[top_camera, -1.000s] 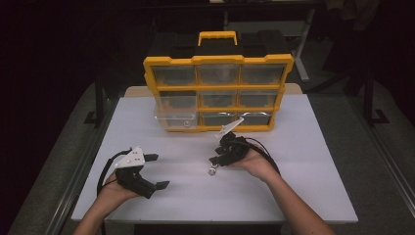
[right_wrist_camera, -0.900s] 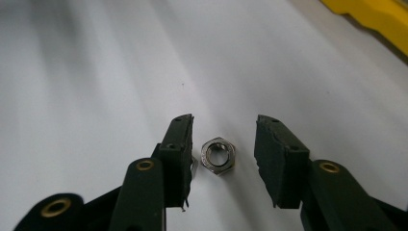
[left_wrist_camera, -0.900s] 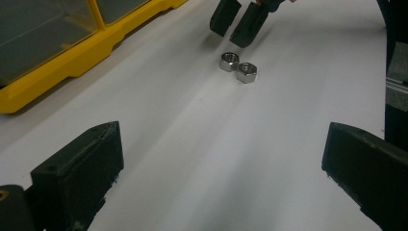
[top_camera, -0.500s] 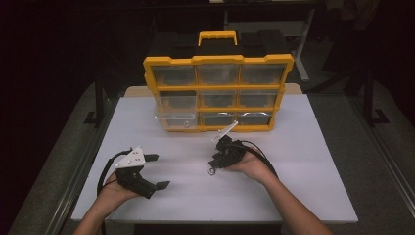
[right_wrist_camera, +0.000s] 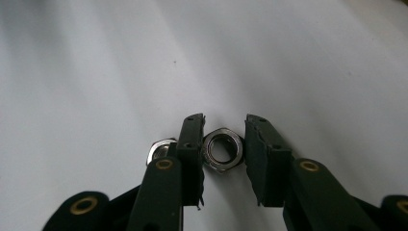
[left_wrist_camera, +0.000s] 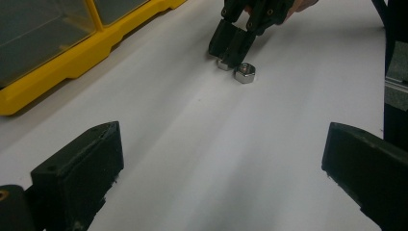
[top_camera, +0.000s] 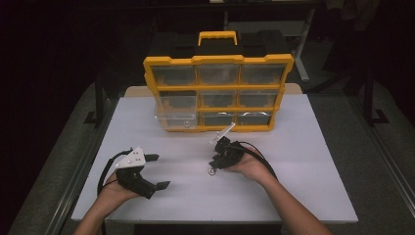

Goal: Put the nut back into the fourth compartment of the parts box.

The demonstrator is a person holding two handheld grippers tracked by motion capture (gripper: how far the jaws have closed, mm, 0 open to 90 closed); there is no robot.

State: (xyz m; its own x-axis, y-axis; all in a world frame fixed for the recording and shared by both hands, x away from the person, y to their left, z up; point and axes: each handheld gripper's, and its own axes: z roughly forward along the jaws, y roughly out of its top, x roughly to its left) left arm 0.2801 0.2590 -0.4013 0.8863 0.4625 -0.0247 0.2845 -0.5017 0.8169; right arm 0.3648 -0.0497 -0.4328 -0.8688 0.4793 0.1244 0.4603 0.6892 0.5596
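Two steel hex nuts lie on the white table [top_camera: 293,186]. In the right gripper view one nut [right_wrist_camera: 222,150] sits flat between the jaws of my right gripper [right_wrist_camera: 223,132], and both pads press its sides. The jaws have just been closing on it. The second nut [right_wrist_camera: 158,150] lies just outside the left jaw. From the high view the right gripper [top_camera: 214,165] points down at the nuts [top_camera: 212,171] in mid-table. In the left gripper view the right gripper [left_wrist_camera: 232,50] stands over both nuts [left_wrist_camera: 245,73]. My left gripper [top_camera: 158,171] rests open at the front left, its jaws [left_wrist_camera: 221,144] wide apart with nothing between them.
A yellow organizer [top_camera: 218,61] with clear drawers and a carry handle stands at the back of the table. Its lower-left drawer [top_camera: 173,117] is pulled out toward me. Dark floor surrounds the table on all sides.
The right gripper's jaws have closed onto the nut, and the hand has shifted slightly toward the left. The left gripper has not moved.
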